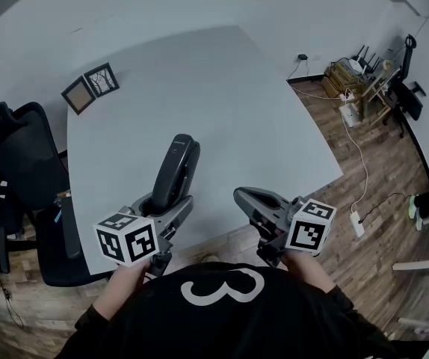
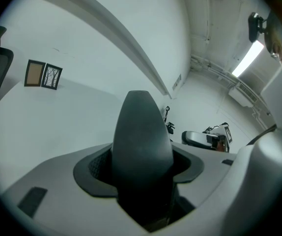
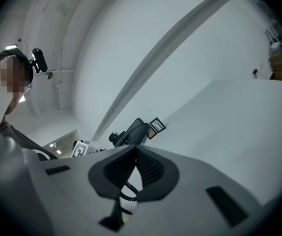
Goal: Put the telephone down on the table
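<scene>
The telephone (image 1: 177, 172) is a dark grey handset. It sticks up and forward out of my left gripper (image 1: 166, 204), which is shut on its lower end, above the near part of the white table (image 1: 222, 88). In the left gripper view the handset (image 2: 142, 146) fills the gap between the two pads. My right gripper (image 1: 243, 197) hangs at the table's front edge, to the right of the handset, shut with nothing in it. In the right gripper view its pads (image 3: 148, 166) meet at the tips, and the handset (image 3: 133, 132) shows beyond them.
Two small picture frames (image 1: 91, 87) lie at the table's far left corner. A black office chair (image 1: 13, 155) stands at the left. On the wooden floor to the right lie a power strip (image 1: 356, 223), cables and boxes (image 1: 345, 77).
</scene>
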`<action>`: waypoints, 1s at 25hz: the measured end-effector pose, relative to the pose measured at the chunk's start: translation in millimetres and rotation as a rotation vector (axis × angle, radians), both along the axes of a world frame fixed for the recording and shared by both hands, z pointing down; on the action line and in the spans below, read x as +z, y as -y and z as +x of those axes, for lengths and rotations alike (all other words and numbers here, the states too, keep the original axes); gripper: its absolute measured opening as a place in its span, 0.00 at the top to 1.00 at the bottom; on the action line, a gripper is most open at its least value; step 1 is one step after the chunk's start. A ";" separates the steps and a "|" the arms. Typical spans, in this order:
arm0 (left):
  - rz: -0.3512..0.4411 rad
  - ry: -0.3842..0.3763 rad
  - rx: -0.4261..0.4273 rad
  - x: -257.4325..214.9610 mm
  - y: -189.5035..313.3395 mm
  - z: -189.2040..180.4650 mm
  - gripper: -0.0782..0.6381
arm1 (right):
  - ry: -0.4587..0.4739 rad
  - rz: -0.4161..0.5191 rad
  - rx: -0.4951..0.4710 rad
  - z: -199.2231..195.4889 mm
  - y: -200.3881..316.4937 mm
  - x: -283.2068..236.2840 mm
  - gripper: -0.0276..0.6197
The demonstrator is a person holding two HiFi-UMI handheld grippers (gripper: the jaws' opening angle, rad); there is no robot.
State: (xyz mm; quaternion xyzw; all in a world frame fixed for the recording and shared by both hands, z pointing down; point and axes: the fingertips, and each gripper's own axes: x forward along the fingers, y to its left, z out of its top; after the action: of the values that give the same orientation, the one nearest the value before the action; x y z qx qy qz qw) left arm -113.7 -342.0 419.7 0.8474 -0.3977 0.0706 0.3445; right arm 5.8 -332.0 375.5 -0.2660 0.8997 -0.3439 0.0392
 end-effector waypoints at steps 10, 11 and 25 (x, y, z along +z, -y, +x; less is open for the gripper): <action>-0.128 0.054 -0.051 65.8 26.8 -2.5 0.48 | -0.011 -0.048 0.047 15.5 6.5 18.3 0.95; -0.137 0.058 -0.056 70.6 28.7 -2.7 0.48 | -0.014 -0.052 0.052 17.8 7.2 19.4 0.95; -0.163 0.167 -0.047 125.9 65.3 1.9 0.48 | -0.062 -0.126 0.114 35.3 13.7 53.2 0.95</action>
State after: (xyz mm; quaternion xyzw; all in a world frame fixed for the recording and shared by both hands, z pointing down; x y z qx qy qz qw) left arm -111.8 -407.3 545.6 0.7983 -0.4377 0.1647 0.3795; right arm 41.1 -345.6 428.7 -0.3294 0.8605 -0.3885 0.0142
